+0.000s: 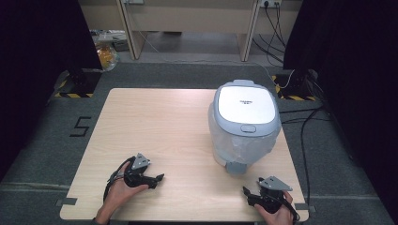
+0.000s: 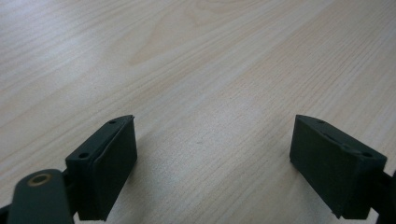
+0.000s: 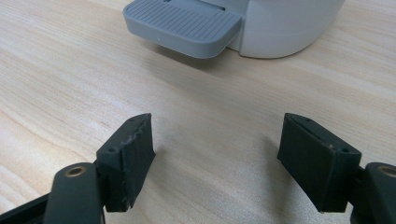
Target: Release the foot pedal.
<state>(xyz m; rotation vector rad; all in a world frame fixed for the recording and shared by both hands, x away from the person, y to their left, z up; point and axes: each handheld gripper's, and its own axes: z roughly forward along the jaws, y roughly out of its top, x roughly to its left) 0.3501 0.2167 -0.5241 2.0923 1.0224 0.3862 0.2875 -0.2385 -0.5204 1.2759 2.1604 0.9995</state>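
Tools [image 1: 159, 178] [image 1: 245, 191] near unreadably labelled bin [image 1: 244, 123]

- I'm working in a lab-style recording space: black curtains [image 1: 42, 42] flank my wooden table [image 1: 159, 126].
- Hazard-taped stand bases [image 1: 75, 86], trailing cables [image 1: 305, 140] and a floor marking "5" [image 1: 80, 126] on grey carpet.

Pale wood-grain table [image 1: 159, 126]; white pedal bin [image 1: 244, 126] with grey-rimmed lid and ribbed grey pedal [image 3: 182, 25]; 2 black grippers [image 1: 157, 179] [image 1: 246, 191]; dark grey carpet [image 1: 42, 140]; yellow-black hazard tape [image 1: 75, 95].
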